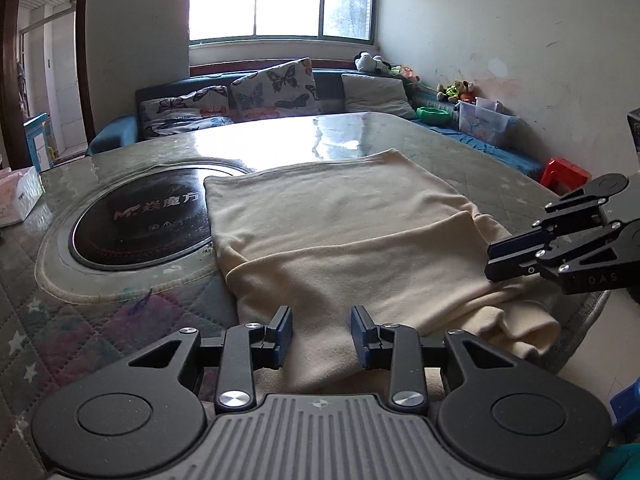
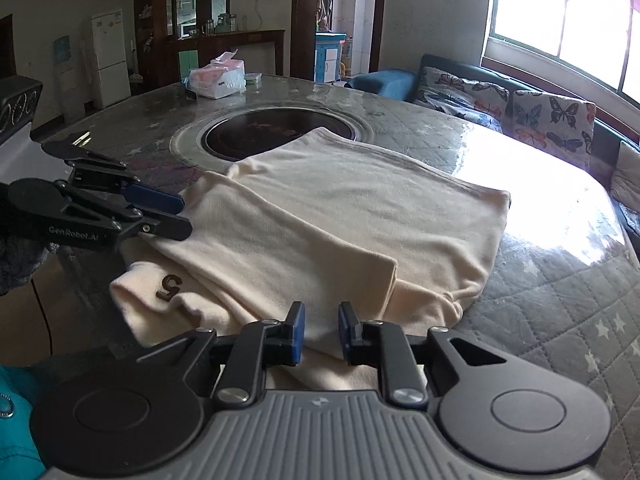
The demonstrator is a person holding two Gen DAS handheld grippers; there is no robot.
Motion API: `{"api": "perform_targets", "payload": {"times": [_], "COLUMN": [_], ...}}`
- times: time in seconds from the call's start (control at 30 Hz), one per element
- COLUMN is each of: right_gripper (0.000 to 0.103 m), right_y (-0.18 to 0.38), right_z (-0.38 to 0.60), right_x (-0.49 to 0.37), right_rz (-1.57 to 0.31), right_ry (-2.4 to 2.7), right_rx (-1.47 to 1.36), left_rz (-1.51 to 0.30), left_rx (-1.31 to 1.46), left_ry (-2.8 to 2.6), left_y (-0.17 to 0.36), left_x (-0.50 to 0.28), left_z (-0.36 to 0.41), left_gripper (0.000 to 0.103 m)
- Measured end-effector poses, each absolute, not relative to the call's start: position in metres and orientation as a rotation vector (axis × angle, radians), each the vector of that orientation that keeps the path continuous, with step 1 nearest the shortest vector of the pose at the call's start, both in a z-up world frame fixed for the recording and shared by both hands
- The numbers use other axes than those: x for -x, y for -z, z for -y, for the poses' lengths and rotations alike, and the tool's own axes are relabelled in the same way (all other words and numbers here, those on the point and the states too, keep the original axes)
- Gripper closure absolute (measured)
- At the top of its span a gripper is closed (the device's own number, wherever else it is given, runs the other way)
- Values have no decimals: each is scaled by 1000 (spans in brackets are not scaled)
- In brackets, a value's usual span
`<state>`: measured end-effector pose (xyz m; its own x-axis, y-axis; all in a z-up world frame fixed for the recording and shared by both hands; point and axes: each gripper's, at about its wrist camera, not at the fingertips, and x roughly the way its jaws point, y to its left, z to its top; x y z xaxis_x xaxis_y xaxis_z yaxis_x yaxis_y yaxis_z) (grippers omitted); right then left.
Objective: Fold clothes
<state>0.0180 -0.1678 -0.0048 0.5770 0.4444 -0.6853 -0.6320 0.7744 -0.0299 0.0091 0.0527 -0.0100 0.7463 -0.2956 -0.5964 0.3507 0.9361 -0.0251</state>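
Observation:
A cream garment (image 1: pixel 340 232) lies flat on the round table, partly folded, with one flap laid across its near half. A bunched end with a brown "5" mark (image 2: pixel 170 286) hangs at the table's edge. My left gripper (image 1: pixel 322 332) is open just above the garment's near edge, and the cloth shows through the gap. It appears from the side in the right wrist view as the left gripper (image 2: pixel 186 218), at the garment's left corner. My right gripper (image 2: pixel 322 332) is open over the opposite near edge. The left wrist view shows the right gripper (image 1: pixel 489 260) at the cloth's right side.
The table (image 1: pixel 120 312) has a quilted cover under glass, with a black induction plate (image 1: pixel 140 220) set in its middle, partly under the garment. A tissue box (image 2: pixel 218 78) stands at the far side. A sofa with butterfly cushions (image 1: pixel 272 84) runs under the window. A red stool (image 1: pixel 564 170) stands beside the table.

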Motion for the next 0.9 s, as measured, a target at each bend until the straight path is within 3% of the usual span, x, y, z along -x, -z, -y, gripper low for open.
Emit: {"api": "perform_targets", "payload": {"times": [0.43, 0.57, 0.9], "right_gripper": [78, 69, 59], "right_y": [0, -4, -8], "right_z": [177, 181, 188], "right_x": [3, 11, 31], "right_rz": [-715, -709, -697], "right_ry": [-640, -633, -638], "right_rx": [299, 326, 405], "left_rz": [-599, -590, -530], "left_rx": [-209, -291, -411], "left_ry": [436, 480, 573], "left_y": [2, 7, 18], "left_x": [32, 45, 52], "left_z": [-65, -61, -29], "left_gripper": [62, 60, 60]}}
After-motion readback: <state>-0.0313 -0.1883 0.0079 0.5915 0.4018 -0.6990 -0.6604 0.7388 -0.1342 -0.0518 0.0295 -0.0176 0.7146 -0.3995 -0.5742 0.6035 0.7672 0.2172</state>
